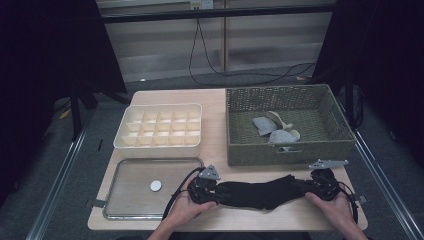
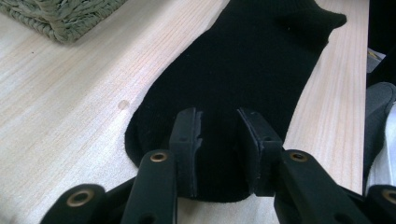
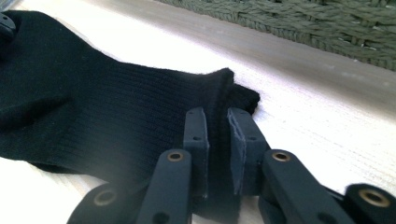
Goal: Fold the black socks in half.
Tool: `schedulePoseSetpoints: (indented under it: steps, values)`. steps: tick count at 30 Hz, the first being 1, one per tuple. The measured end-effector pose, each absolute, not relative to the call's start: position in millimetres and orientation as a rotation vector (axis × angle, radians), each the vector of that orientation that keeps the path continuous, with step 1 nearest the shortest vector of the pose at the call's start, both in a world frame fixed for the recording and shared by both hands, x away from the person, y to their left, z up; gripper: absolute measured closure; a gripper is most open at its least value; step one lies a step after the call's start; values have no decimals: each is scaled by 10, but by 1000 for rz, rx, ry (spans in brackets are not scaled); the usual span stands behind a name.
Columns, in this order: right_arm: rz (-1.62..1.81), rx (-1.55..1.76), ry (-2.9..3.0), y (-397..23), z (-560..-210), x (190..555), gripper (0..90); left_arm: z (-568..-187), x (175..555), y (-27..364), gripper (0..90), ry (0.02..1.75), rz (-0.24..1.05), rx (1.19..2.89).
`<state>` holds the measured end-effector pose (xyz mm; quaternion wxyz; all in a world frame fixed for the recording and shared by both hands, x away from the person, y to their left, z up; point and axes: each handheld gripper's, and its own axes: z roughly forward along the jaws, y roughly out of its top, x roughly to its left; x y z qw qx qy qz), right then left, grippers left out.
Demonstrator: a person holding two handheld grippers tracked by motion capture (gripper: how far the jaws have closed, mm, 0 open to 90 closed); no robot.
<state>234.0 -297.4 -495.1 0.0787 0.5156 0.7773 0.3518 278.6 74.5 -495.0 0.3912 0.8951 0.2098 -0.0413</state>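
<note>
I have a black sock [image 1: 260,192] stretched flat along the near edge of the wooden surface [image 1: 215,145], lying just in front of the woven basket [image 1: 290,150] and to the right of the metal tray [image 1: 125,205].

My left hand-held gripper [image 1: 206,186] sits at the sock's left end. In the left gripper view its jaws stand partly apart over the rounded end of the sock [image 2: 243,84], with the black fabric filling the gap between them; the pads appear to rest against the cloth, but I cannot tell whether they truly press on it. The corner of the basket [image 2: 60,18] shows at the upper left of that view.

My right hand-held gripper [image 1: 322,184] is at the sock's right end. In the right gripper view the jaws are drawn close together with the ribbed cuff of the sock [image 3: 116,126] caught between the pads, so this one has hold of the cuff. The basket wall [image 3: 317,23] runs across the top of that view.

Farther back, a cream compartment box [image 1: 160,127] stands behind the tray, a small white disc [image 1: 156,185] lies in the tray, and a few pale socks [image 1: 275,131] lie in the basket.
</note>
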Motion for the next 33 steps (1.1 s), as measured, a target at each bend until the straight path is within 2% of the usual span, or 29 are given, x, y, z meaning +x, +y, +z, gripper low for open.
schedulePoseSetpoints:
  steps: [5, 13, 21, 33]
  values:
    - [1098, 1571, 2324, -3007, -4955, 2348, 804, -4909, 2792, 841, 652, 539, -121, 2242]
    - [1141, 1568, 2318, -3014, -4931, 2332, 805, -4880, 2827, 970, 638, 575, -69, 2209]
    - [1177, 1577, 2293, -3053, -4897, 2316, 805, -4861, 2877, 1102, 584, 642, -21, 2186]
    - [1257, 1568, 2244, -3087, -4817, 2301, 804, -4937, 2893, 926, 611, 599, -51, 2241]
